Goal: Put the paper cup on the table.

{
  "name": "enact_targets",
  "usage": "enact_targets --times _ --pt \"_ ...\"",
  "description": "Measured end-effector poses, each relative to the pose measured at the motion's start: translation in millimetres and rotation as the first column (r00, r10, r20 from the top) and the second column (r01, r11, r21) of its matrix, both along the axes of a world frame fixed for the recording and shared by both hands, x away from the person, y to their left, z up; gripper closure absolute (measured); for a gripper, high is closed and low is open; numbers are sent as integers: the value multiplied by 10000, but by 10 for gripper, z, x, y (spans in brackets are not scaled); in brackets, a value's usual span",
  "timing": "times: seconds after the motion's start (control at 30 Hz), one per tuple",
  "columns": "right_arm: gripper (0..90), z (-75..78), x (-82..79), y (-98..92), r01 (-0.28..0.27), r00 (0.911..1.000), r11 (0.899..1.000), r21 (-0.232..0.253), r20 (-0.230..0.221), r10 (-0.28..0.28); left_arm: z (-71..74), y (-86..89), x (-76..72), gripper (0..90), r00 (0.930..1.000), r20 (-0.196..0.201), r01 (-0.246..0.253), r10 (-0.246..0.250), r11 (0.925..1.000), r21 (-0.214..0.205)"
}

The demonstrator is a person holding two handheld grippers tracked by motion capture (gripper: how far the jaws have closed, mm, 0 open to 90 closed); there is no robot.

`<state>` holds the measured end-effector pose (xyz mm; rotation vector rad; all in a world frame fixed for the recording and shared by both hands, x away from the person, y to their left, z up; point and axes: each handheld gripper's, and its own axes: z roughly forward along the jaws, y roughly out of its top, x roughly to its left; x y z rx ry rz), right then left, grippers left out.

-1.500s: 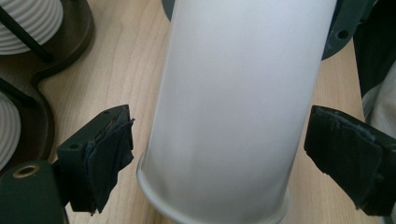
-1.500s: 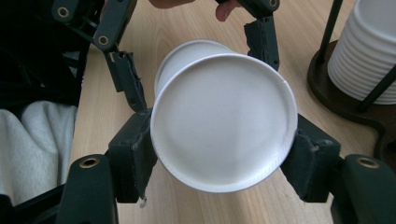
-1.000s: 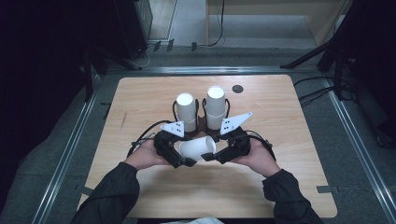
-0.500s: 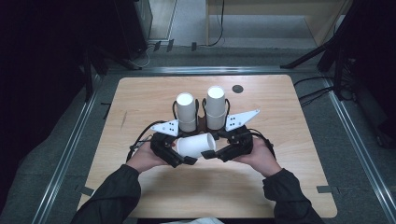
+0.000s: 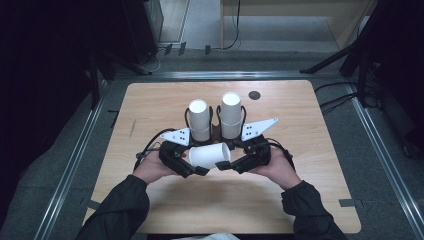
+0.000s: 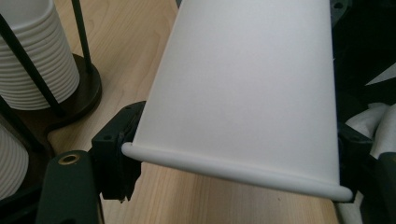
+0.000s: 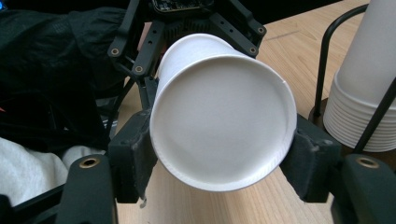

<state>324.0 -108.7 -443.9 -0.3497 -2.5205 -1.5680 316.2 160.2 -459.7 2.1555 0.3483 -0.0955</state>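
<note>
A lab: wooden table framed by metal rails, tripod legs.

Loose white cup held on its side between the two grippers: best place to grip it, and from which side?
Grip the paper cup across its wall just behind the rolled rim, coming in from the open end as the left gripper does. The rolled rim likely stiffens the thin wall there, so it should crush less. The right gripper straddles the closed base, also stiff.
</note>
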Motion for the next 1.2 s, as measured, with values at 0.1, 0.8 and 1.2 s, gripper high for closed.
enact_targets --times 0.1,0.8,1.2 --pt "274 -17 -13 4 26 9998 9998 -199 207 -21 28 39 12 229 10000 -42 -85 85 10000 10" --pt "243 -200 -17 -85 792 9965 9832 -1642 396 -737 118 -15 142 229 10000 13 90 -94 9846 1744" --pt "243 -244 -56 -164 1158 9928 9739 -1954 525 -1075 47 -179 200 229 9984 -86 565 -562 9631 2631"
